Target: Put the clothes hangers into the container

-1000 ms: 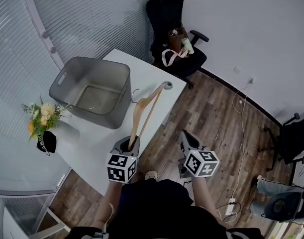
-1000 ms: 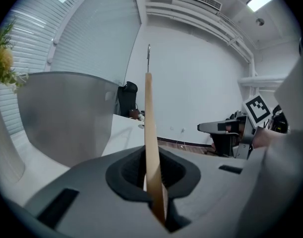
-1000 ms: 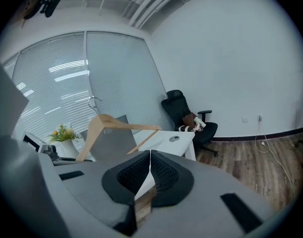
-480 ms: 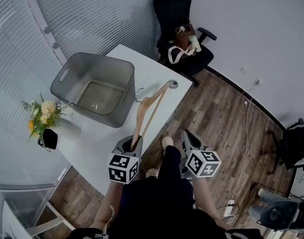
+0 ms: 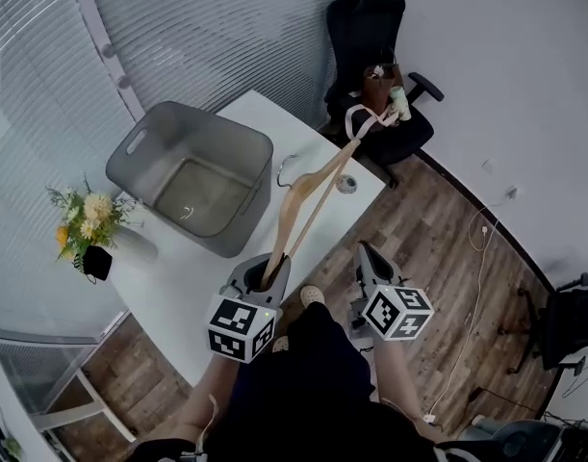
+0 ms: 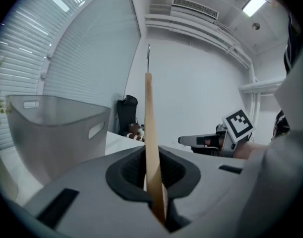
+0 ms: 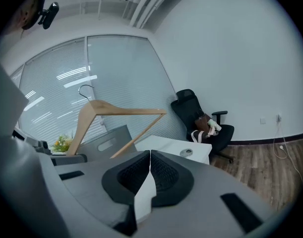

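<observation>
Left gripper [image 5: 271, 275]: jaws pinched on one tip of the wooden clothes hanger [image 5: 319, 203]. In the left gripper view the wood stands edge-on, wedged in the notch between the two dark pads [image 6: 129, 175], which press it from either side. From there it runs up and away from us.

The hanger is off the white table [image 5: 192, 277] and held aloft by that one end. Its triangle slants up and away from the gripper. The metal hook [image 5: 285, 169] sticks out on the side facing the grey container [image 5: 238, 141]. In the right gripper view it shows broadside, well above the tabletop and against the blinds [image 7: 116, 68].

We cannot fix from the head view whether the far tip hangs over the table corner or just past it, since the steep angle flattens everything.

Container: on the table to the left of the hanger, open side up. The hanger is outside it and apart from its rim.

Right gripper [image 5: 364, 255]: jaws pressed together with nothing between them. It is held beside the left one, off the table's near edge and over the wood floor [image 5: 447, 258].

Other items: a small round object [image 5: 346, 183] near the table corner, flowers [image 5: 87, 218] at the left end, and a black office chair [image 5: 375, 56] (with a bag on its seat) beyond the table.
</observation>
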A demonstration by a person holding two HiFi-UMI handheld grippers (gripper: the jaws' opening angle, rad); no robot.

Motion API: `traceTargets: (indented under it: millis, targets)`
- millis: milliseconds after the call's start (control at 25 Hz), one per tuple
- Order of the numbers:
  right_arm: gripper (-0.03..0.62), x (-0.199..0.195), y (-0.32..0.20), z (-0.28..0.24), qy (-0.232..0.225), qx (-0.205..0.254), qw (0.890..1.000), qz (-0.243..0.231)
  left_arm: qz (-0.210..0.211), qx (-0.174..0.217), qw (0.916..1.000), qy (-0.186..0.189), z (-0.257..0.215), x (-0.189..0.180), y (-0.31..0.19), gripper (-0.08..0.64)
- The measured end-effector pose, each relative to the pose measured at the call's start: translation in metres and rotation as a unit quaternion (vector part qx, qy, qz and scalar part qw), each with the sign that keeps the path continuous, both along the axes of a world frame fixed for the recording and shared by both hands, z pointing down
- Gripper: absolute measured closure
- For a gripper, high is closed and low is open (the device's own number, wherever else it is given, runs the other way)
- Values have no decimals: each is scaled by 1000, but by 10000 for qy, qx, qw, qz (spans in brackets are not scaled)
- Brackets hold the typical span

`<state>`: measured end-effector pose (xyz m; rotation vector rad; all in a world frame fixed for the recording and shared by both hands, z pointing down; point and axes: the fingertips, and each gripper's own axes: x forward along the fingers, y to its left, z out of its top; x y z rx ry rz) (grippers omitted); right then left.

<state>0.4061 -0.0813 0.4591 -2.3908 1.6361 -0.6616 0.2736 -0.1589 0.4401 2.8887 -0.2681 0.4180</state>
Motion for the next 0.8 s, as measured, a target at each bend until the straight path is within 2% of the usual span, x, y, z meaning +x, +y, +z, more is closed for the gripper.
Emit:
traceTargets:
  millis: [160, 360, 640, 800]
  targets:
    - [563, 17, -24, -21, 108, 169, 9994, -287, -197, 176, 9991, 328, -38, 16, -18, 531]
    - [563, 31, -59, -36, 299, 296, 9969, -665, -481, 307, 9967, 574, -62, 25, -45, 531]
    - [563, 44, -106, -53, 477, 432, 9894, -1305, -1033, 411, 9925, 515, -70, 32, -76, 531]
    - [563, 45, -129, -57, 507, 474, 9828, -1712, -1452, 515, 9866, 540, -79, 26, -90, 531]
